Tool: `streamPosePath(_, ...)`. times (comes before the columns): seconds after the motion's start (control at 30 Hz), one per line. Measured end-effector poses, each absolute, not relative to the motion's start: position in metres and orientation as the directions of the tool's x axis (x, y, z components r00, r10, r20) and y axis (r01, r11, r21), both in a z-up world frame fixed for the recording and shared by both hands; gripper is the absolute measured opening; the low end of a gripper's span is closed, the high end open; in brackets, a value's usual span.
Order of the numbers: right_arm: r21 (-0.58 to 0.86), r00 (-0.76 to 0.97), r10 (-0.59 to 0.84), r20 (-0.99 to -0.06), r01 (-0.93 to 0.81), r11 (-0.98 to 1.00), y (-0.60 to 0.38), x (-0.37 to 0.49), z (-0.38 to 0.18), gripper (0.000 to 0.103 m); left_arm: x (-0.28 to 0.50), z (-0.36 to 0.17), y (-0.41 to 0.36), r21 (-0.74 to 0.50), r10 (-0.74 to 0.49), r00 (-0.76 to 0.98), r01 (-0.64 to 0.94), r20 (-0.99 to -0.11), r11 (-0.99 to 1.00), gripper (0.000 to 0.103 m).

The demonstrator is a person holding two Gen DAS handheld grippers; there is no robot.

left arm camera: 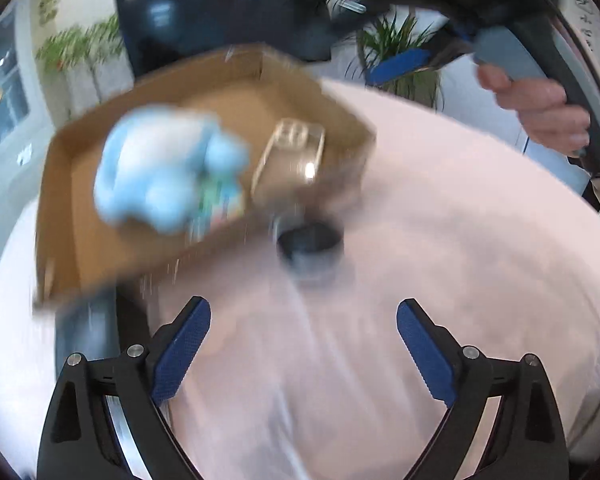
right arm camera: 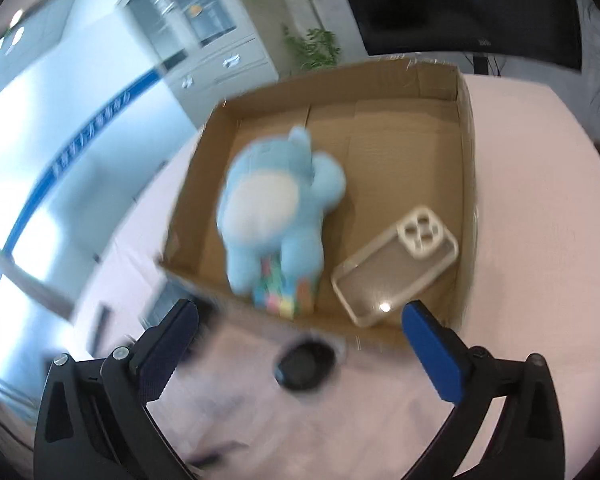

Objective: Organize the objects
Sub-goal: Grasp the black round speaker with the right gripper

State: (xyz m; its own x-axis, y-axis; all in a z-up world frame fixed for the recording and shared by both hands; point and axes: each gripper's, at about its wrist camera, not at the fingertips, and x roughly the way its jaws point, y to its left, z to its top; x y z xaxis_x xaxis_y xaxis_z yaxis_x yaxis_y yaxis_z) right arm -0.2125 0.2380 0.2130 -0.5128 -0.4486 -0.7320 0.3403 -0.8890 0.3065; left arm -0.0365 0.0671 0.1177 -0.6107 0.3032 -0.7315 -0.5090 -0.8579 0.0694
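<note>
Both the left tool (left arm camera: 303, 340) and right tool (right arm camera: 300, 340) gape apart, empty. Inside the shallow brown cardboard box (right arm camera: 466, 168) lie a fluffy light-blue plush toy (right arm camera: 278, 204) and clear phone case (right arm camera: 396, 266). A small black round container (right arm camera: 306, 364) sits just outside the box's near wall on the pink-covered counter (right arm camera: 540, 240). Only the left view shows the person's hand (left arm camera: 540, 108).

Blue plush toy (right arm camera: 276, 208) and clear phone case (right arm camera: 396, 268) inside cardboard box (right arm camera: 466, 152); black cup (right arm camera: 305, 365) outside.

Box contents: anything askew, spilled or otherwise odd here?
Nothing looks spilled or damaged. In the box, the plush lies across a colourful pack and the phone case lies flat. One dark cup stands outside on the table.
</note>
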Motion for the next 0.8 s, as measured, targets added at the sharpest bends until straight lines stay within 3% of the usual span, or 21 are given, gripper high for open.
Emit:
streamPosePath(0.2, 0.184, -0.521, -0.366, -0.771, 0.368, -0.911, 0.206, -0.181, 0.129, 0.102, 0.005, 0.080, 0.017, -0.140, 0.352, -0.484, -0.421, -0.802, -0.896, 0.095)
streamPosePath(0.33, 0.189, -0.520, -0.351, -0.779, 0.340, -0.921, 0.182, -0.200, 0.099, 0.102, 0.018, 0.084, 0.001, -0.165, 0.341, -0.503, -0.362, -0.794, -0.918, 0.095)
streamPosePath(0.37, 0.186, -0.526, -0.344, -0.778, 0.330, -0.926, 0.177, -0.203, 0.094, 0.097, 0.023, 0.088, -0.001, -0.163, 0.337, -0.516, -0.352, -0.788, -0.922, 0.095)
streamPosePath(0.4, 0.165, -0.527, -0.318, -0.788, 0.317, -0.934, 0.171, -0.207, 0.090, 0.073, 0.024, 0.092, -0.003, -0.167, 0.340, -0.521, -0.350, -0.783, -0.922, 0.095)
streamPosePath(0.43, 0.131, -0.510, -0.278, -0.814, 0.305, -0.943, 0.165, -0.213, 0.083, 0.060, 0.027, 0.096, -0.005, -0.172, 0.346, -0.525, -0.350, -0.778, -0.921, 0.095)
streamPosePath(0.47, 0.115, -0.499, -0.259, -0.827, 0.301, -0.947, 0.162, -0.214, 0.079, 0.056, 0.033, 0.100, -0.008, -0.175, 0.350, -0.531, -0.352, -0.772, -0.920, 0.095)
streamPosePath(0.63, 0.202, -0.399, -0.400, -0.825, 0.453, -0.868, 0.155, -0.164, 0.074, 0.056, 0.057, 0.107, -0.023, -0.231, 0.424, -0.494, -0.404, -0.759, -0.885, 0.095)
streamPosePath(0.8, 0.173, -0.304, -0.477, -0.825, 0.667, -0.725, 0.131, -0.067, 0.068, 0.056, 0.064, 0.100, -0.015, -0.362, 0.565, -0.354, -0.497, -0.745, -0.789, 0.095)
